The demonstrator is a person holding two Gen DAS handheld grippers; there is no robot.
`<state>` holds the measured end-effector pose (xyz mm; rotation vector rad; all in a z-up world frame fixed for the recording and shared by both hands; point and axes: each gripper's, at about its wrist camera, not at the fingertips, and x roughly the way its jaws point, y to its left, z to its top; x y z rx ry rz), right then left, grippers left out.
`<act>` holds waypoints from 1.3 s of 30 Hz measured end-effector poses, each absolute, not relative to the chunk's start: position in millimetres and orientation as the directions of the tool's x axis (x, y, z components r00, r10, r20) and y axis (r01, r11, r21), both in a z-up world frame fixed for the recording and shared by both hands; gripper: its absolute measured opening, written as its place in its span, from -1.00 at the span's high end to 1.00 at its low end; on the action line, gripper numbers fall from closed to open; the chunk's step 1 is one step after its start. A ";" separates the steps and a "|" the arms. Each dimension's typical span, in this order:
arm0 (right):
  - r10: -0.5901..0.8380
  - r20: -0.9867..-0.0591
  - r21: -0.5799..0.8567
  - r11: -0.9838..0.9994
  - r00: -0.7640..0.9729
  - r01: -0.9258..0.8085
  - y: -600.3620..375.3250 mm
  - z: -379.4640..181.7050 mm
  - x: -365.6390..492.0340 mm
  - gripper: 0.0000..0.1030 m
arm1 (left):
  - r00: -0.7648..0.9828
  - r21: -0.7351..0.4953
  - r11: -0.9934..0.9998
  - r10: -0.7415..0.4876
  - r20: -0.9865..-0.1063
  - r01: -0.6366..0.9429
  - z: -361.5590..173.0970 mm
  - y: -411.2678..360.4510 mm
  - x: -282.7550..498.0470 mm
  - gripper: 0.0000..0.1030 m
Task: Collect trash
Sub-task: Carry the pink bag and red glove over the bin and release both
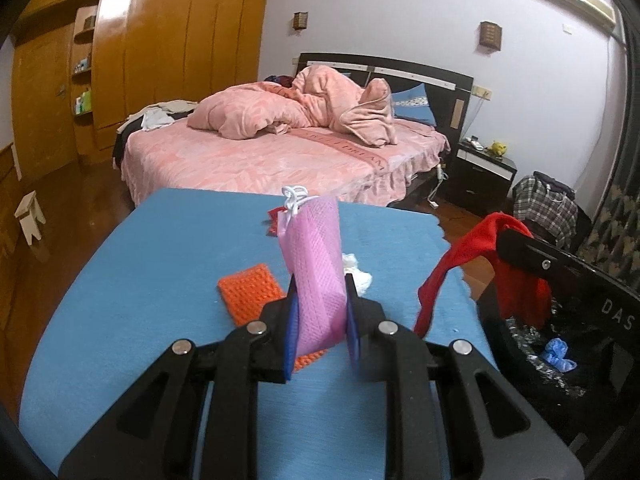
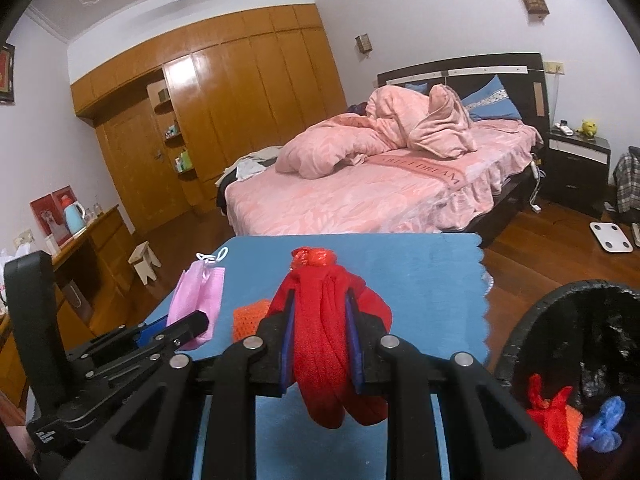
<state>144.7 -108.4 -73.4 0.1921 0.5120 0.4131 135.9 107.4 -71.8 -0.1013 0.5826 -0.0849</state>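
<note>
Your left gripper (image 1: 320,312) clenched the pink mask (image 1: 316,272), your right gripper (image 2: 320,340) the red cloth (image 2: 340,344); dangling ends risked snagging the bin (image 2: 520,332) rim.

My left gripper (image 1: 320,312) is matt black plastic, pinching a pink woven-textured mask (image 1: 316,264). At 3 o'clock, red knit cloth (image 1: 452,264). The floor (image 1: 76,196) is glossy wood.

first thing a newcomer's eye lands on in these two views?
Both grippers are loaded: the left gripper is shut on a pink face mask held upright over the blue table, and the right gripper is shut on a red mesh cloth. To the right sits the black trash bin, already holding red and blue scraps.
</note>
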 end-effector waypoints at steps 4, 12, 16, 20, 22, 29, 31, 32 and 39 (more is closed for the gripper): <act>0.409 -0.424 0.276 0.908 0.808 -0.315 -121.4 -68.5 138.6 0.57 | 0.836 -0.118 0.989 -0.137 -0.532 0.086 -65.8 93.1 131.2 0.63; 0.360 -0.410 0.270 0.926 0.838 -0.266 -153.8 -61.5 125.2 0.57 | 0.833 -0.111 0.981 -0.195 -0.517 0.160 -58.6 59.9 123.5 0.63; 0.324 -0.409 0.269 0.936 0.853 -0.226 -174.0 -60.1 118.3 0.57 | 0.829 -0.108 0.974 -0.226 -0.511 0.198 -57.2 42.0 120.3 0.63; 0.285 -0.407 0.269 0.945 0.868 -0.184 -194.9 -59.6 112.2 0.57 | 0.821 -0.109 0.965 -0.261 -0.507 0.240 -56.4 20.1 119.5 0.63; 0.264 -0.404 0.269 0.949 0.876 -0.162 -206.4 -59.1 108.6 0.57 | 0.816 -0.108 0.959 -0.280 -0.506 0.262 -56.5 9.2 119.1 0.63; 0.189 -0.402 0.266 0.960 0.896 -0.083 -244.3 -58.6 97.5 0.57 | 0.797 -0.103 0.936 -0.340 -0.499 0.335 -57.4 -30.2 118.6 0.63; 0.167 -0.405 0.264 0.963 0.899 -0.060 -255.3 -60.1 93.4 0.57 | 0.789 -0.105 0.927 -0.363 -0.496 0.360 -57.8 -42.8 119.6 0.63; 0.150 -0.408 0.262 0.964 0.901 -0.043 -262.9 -61.2 90.9 0.57 | 0.785 -0.105 0.922 -0.373 -0.495 0.372 -58.1 -48.8 120.5 0.63; 0.070 -0.432 0.243 0.969 0.899 0.042 -302.3 -68.8 81.0 0.57 | 0.758 -0.103 0.890 -0.435 -0.487 0.445 -59.3 -87.1 124.1 0.63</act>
